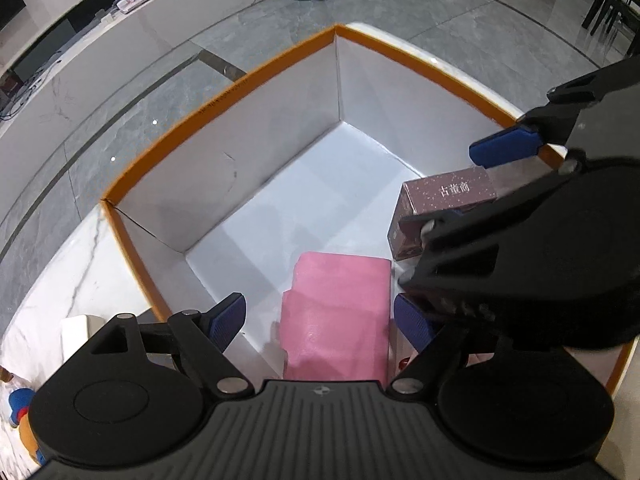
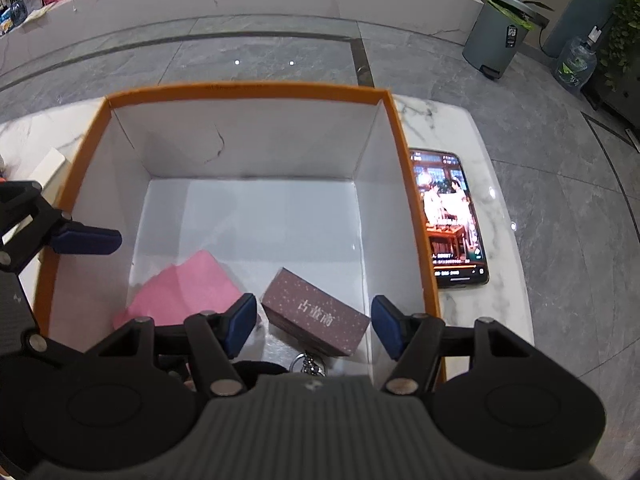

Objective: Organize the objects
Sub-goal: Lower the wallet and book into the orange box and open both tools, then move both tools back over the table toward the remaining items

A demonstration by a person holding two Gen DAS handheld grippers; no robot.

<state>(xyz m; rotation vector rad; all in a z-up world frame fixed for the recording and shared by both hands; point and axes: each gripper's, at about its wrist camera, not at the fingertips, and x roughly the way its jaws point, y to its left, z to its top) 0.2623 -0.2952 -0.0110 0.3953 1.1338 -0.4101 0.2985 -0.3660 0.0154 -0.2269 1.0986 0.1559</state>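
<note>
Two tools over an open orange-rimmed box on a marble table

The white marble table fills the lower frame under the big orange-rimmed cardboard box with white inside walls, at centre in both views. On the box floor, lower centre, lies a flat pink soft pack; just right of it sits a small mauve speckled carton with printed characters. A lit black smartphone lies outside the box's right wall. The left tool stands wide above the pink pack, gripping nothing. The right tool straddles the mauve carton, pads off it
</note>
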